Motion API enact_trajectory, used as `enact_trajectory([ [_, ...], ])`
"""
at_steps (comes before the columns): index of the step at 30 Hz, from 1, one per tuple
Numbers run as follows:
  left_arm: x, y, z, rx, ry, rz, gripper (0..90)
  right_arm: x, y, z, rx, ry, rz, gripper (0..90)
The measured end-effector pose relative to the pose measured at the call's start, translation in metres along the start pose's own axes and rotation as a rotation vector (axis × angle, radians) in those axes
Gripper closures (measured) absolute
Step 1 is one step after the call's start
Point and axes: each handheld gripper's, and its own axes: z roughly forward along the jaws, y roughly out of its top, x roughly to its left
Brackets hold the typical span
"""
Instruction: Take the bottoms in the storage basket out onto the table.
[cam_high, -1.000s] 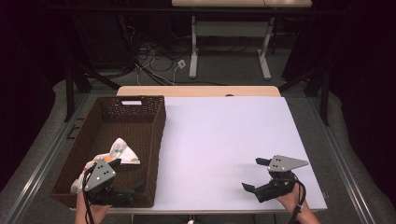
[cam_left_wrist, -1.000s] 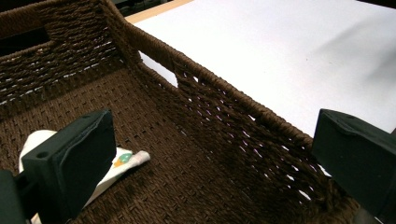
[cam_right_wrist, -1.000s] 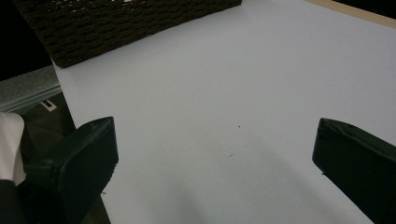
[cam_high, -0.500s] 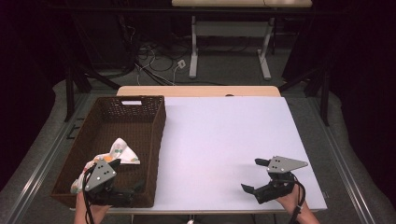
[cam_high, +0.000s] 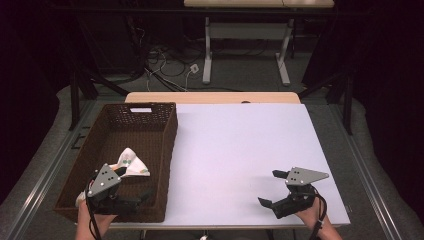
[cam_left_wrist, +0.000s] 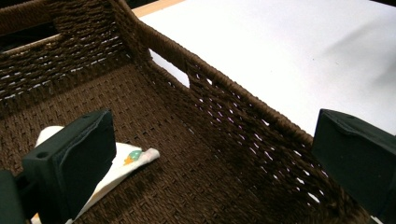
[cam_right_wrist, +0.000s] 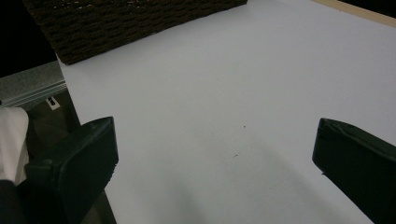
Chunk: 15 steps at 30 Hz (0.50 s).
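1. A table (cam_high: 240, 150) covered by a white sheet is seen from above; a strip of bare wood is exposed along its far edge.
2. A dark brown woven basket (cam_high: 165, 145) is set along the left edge of the table, its long side running from the near edge toward the far edge. A handle slot is cut in its far wall.
3. A white cloth (cam_high: 131, 163) with small coloured marks is found crumpled on the basket floor, in the near half, toward the left wall.
4. The left gripper (cam_high: 134, 186) is held inside the basket at its near end, just beside the cloth. Its jaws are spread wide and nothing is held between them; in the left gripper view the cloth (cam_left_wrist: 122, 163) lies by one jaw.
5. The right gripper (cam_high: 272, 188) is held over the table near its near right corner, well apart from the basket. Its jaws are spread wide over bare white sheet and nothing is gripped.
6. The room beyond is dark: grey floor, loose cables (cam_high: 167, 60), and the white legs of a second table (cam_high: 207, 52) are made out behind.
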Motion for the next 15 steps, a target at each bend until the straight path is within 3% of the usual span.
enact_trajectory([
  [15, 0.012, 0.010, -0.001, 0.036, 0.004, -0.010, 0.0, 0.001, -0.001, 0.001, 0.016, -0.003, -0.001, 0.0],
])
